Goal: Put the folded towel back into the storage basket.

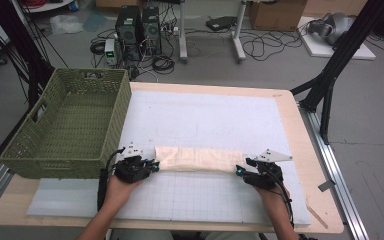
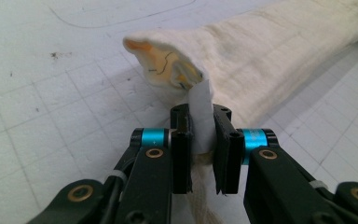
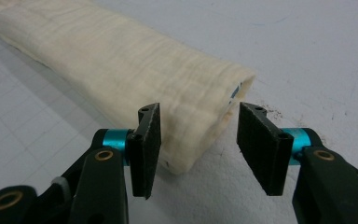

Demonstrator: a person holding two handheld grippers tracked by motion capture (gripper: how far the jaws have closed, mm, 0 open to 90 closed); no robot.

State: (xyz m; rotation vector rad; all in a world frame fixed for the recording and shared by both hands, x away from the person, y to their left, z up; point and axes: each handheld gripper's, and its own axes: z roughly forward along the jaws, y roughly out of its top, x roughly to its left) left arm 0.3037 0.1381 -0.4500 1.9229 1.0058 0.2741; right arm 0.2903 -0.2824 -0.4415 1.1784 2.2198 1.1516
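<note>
Both forearms enter from the near table edge, each hand carrying a black two-jaw gripper. Left gripper [image 1: 156, 165] has its jaws drawn narrow and clamped on a white fold at the near-left end of the cream, ribbed cloth folded into a long flat band [image 1: 200, 159]; in the left gripper view this pinched fold [image 2: 200, 116] stands up between the pads, with orange and dark markings showing on the cloth's inner face just beyond the jaws. Right gripper [image 1: 240, 171] sits at the opposite end of the band. Its jaws stand partly open, one pad on either side of the cloth end [image 3: 200, 126]; its left pad is against or just beside the cloth, and the right pad is clear of it.

The band lies flat between the two grippers on the white gridded foam mat [image 1: 205, 200] covering the pale wooden table [image 1: 310, 150]. Beyond and outward of the left gripper stands an olive-green woven basket [image 1: 65, 165].
</note>
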